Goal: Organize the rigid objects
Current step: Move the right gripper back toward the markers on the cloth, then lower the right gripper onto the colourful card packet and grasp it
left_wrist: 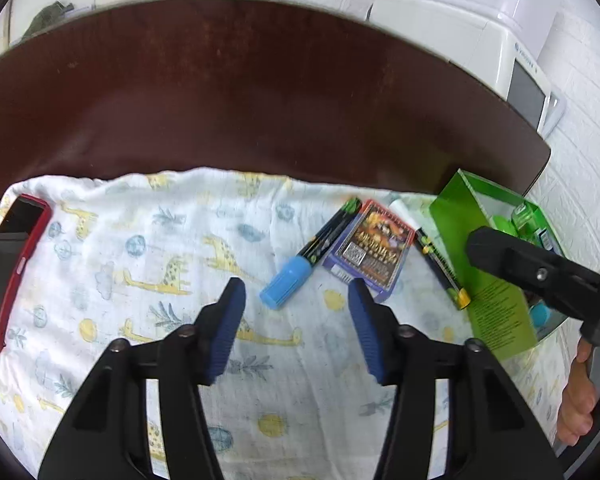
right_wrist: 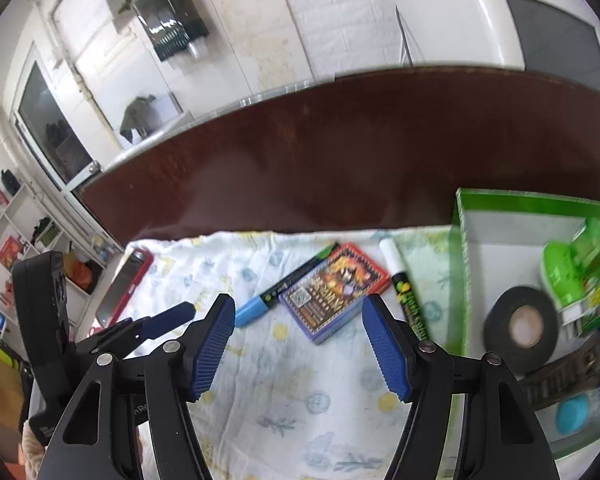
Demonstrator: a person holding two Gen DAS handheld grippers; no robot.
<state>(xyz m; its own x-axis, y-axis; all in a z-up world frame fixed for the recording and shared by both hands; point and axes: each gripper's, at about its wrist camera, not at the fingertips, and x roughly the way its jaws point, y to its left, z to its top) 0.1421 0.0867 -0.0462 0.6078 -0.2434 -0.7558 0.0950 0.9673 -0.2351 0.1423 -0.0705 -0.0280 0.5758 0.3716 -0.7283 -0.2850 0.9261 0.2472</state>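
Note:
A blue-capped marker [left_wrist: 312, 256] [right_wrist: 278, 292], a purple card pack [left_wrist: 370, 250] [right_wrist: 334, 292] and a white-capped marker [left_wrist: 440, 264] [right_wrist: 404, 284] lie on the patterned cloth [left_wrist: 180, 280]. A green box [left_wrist: 488, 280] [right_wrist: 464, 264] at the right holds black tape [right_wrist: 520, 326], a green package [right_wrist: 580, 276] and other items. A red-cased phone [left_wrist: 4, 272] [right_wrist: 126, 288] lies at the left. My left gripper [left_wrist: 296, 300] is open and empty, just short of the blue marker. My right gripper [right_wrist: 298, 320] is open and empty, near the card pack.
The cloth covers the near part of a dark brown table [left_wrist: 260, 100]. A white appliance [left_wrist: 480, 28] [right_wrist: 520, 20] stands behind the table at the right. Shelves [right_wrist: 16, 240] stand at the far left in the right wrist view.

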